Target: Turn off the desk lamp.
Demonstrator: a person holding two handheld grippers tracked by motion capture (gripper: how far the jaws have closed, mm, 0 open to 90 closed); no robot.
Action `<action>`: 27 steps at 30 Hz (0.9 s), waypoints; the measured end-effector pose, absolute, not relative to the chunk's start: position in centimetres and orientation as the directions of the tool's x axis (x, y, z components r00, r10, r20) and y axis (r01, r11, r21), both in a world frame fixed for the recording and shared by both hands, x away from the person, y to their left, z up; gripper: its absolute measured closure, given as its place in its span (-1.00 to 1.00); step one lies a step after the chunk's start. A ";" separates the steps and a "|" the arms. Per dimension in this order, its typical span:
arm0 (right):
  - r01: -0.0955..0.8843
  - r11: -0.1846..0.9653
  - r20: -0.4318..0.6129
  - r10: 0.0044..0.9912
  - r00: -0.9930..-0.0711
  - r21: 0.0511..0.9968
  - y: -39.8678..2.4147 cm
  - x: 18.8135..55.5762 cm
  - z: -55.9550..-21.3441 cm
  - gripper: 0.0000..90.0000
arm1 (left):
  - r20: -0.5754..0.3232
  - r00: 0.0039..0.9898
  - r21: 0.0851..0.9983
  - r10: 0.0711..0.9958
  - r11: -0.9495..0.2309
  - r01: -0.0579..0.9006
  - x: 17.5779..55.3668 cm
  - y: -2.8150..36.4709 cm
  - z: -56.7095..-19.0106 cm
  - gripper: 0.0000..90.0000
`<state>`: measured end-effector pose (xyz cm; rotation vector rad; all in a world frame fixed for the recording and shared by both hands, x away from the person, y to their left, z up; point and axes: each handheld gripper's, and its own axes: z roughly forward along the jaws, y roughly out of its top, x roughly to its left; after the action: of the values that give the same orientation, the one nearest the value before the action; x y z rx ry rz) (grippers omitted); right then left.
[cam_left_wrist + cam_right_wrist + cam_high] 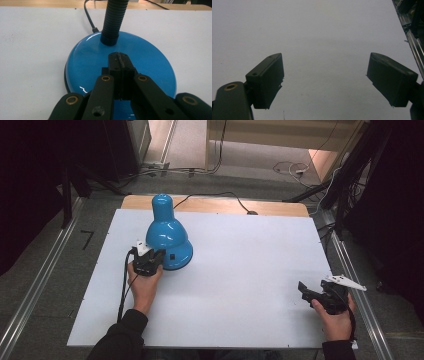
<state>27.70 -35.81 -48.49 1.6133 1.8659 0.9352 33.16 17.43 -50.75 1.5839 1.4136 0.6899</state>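
A blue desk lamp [165, 232] stands on the left half of the white table [240, 270], its shade bent down over its round base [179, 258]. My left gripper [152, 257] sits at the near left of that base. In the left gripper view its jaws are shut flat against each other, nothing between them, tips [121, 58] low over the glossy blue base [85, 62] just short of the ribbed black neck [113, 20]. My right gripper [305, 290] rests near the table's right edge; its jaws stand open [324, 57] over bare tabletop.
The lamp's black cable [220, 197] runs off over the wooden strip [280, 208] at the table's back edge. Metal rails [350, 265] flank the table left and right. Loose cables lie on the floor beyond.
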 end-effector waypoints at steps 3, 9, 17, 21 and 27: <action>0.640 0.061 0.066 0.983 -0.173 0.766 -35.9 27.7 -48.5 -0.72 | -0.157 0.191 0.878 0.969 0.049 0.477 33.1 17.7 -50.7 1.00; 0.641 0.057 0.069 0.983 -0.170 0.766 -35.9 27.6 -48.5 -0.72 | -0.166 0.175 0.879 0.971 0.065 0.472 33.0 18.6 -50.4 0.97; 0.641 0.060 0.067 0.983 -0.172 0.765 -36.0 27.5 -48.5 -0.72 | -0.174 0.162 0.885 0.971 0.082 0.459 32.9 19.4 -50.3 0.76; 0.641 0.056 0.069 0.983 -0.169 0.765 -36.0 27.5 -48.4 -0.72 | -0.175 0.158 0.881 0.972 0.083 0.466 32.7 19.8 -50.4 0.65; 0.641 0.055 0.071 0.983 -0.169 0.765 -36.0 27.5 -48.4 -0.72 | -0.186 0.144 0.879 0.972 0.099 0.467 32.5 20.6 -50.5 0.45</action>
<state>27.47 -36.00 -48.43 1.6216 1.8600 0.9380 32.51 20.61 -50.47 1.5078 1.4616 0.6971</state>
